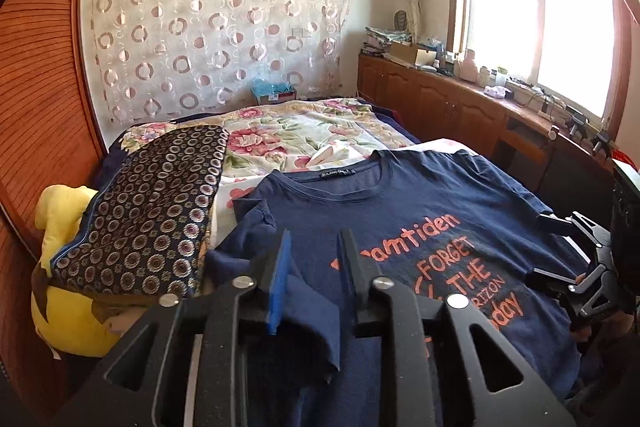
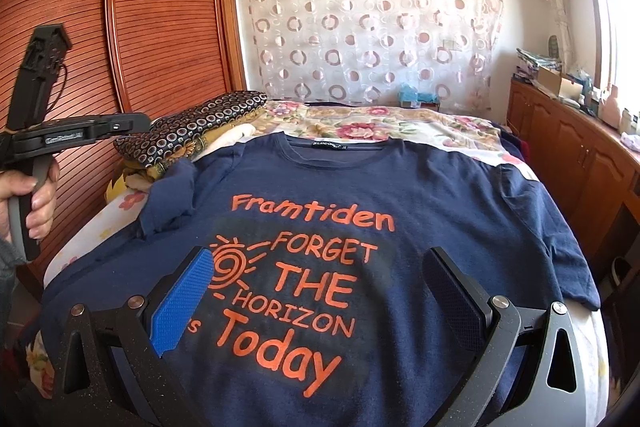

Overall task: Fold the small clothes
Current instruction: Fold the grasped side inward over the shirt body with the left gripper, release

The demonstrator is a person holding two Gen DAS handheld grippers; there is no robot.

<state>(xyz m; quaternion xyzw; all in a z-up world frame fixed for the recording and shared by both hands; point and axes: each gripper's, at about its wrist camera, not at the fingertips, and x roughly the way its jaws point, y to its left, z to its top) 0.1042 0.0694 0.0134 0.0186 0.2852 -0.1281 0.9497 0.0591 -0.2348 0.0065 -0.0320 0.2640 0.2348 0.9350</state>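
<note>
Nearest, the left gripper [image 1: 312, 267] has its 2 fingers partly apart with a bunched bit of navy cloth between them; whether they actually pinch it is hard to tell. The right gripper [image 2: 320, 303] is spread wide over the print. The t-shirt [image 2: 440, 195] lies front-up on the bed [image 2: 400, 123], left sleeve [image 2: 172, 195] crumpled. Light, floppy cotton, so probably best grabbed at hems or shoulders.
</note>
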